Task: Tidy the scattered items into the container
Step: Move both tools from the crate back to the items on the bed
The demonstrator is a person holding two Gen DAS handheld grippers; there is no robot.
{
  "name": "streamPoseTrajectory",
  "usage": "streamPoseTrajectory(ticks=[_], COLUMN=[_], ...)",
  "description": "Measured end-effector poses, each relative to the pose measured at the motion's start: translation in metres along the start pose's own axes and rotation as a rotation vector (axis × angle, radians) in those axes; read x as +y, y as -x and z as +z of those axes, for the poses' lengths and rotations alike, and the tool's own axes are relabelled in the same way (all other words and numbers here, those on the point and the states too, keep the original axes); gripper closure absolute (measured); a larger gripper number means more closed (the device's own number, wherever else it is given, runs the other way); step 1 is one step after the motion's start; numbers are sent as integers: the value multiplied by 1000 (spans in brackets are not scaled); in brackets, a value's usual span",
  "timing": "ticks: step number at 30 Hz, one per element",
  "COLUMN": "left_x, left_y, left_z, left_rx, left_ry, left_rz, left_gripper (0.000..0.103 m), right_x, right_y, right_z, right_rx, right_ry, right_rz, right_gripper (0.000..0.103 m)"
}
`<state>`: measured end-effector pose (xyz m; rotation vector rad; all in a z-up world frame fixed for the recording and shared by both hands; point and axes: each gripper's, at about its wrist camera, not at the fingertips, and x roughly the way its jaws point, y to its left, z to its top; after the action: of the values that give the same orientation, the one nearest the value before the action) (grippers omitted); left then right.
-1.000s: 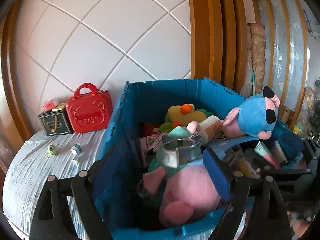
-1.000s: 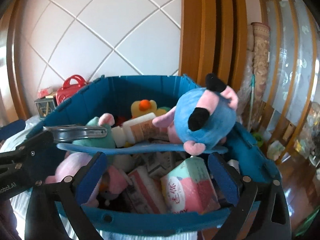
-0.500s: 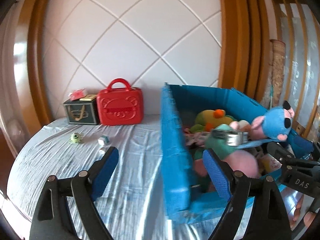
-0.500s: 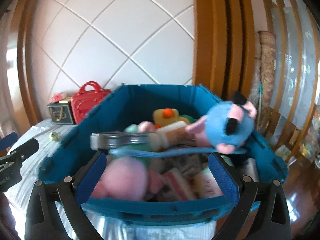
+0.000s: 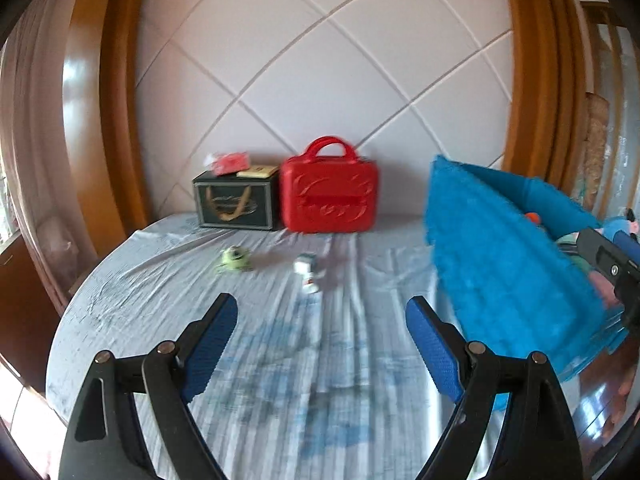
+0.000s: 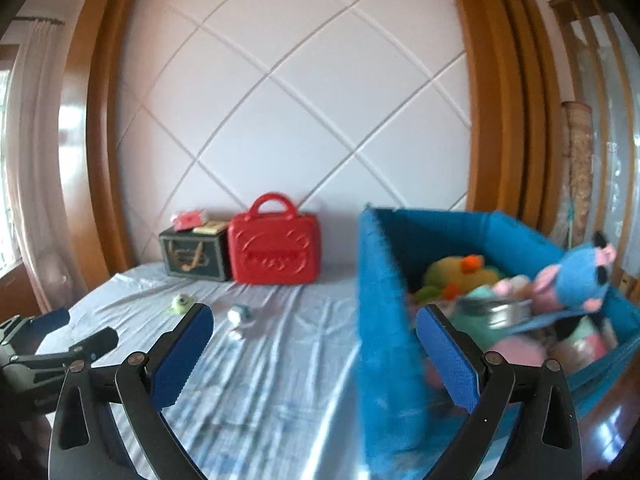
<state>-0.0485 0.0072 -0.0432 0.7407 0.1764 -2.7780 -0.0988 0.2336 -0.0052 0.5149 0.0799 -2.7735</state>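
The crate (image 6: 384,320) stands on the right of the cloth-covered table (image 5: 280,360), full of plush toys, among them a blue one (image 6: 580,276) at its far right and a yellow duck (image 6: 456,272) at the back. The left gripper (image 5: 320,344) has its jaws spread wide with nothing between them, pointing slightly down over the bare cloth left of the crate. The right gripper (image 6: 316,356) is equally wide and empty, its right finger in front of the crate's near left corner. Beyond them, near the middle of the table, lie a small green toy (image 5: 234,259) and a small white item (image 5: 307,270). Far back against the wall stand a red case (image 5: 329,196) and a dark box (image 5: 236,202) to its left.
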Motion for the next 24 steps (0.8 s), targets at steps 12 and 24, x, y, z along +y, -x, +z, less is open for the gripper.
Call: streamPoseTrajectory(ticks=[12,24], left_x=[89,142], left_y=[-94,-209], left_z=[-12,-1], left_rx=[146,275], left_ry=[61,63], left_rz=[69,117], left_gripper=[16,17], right_x=[85,129], right_y=[-109,-261], right_z=[-7,-24], right_rx=[157,378], right_ry=[80,49], right_rz=[74,115], right_gripper=[0,0])
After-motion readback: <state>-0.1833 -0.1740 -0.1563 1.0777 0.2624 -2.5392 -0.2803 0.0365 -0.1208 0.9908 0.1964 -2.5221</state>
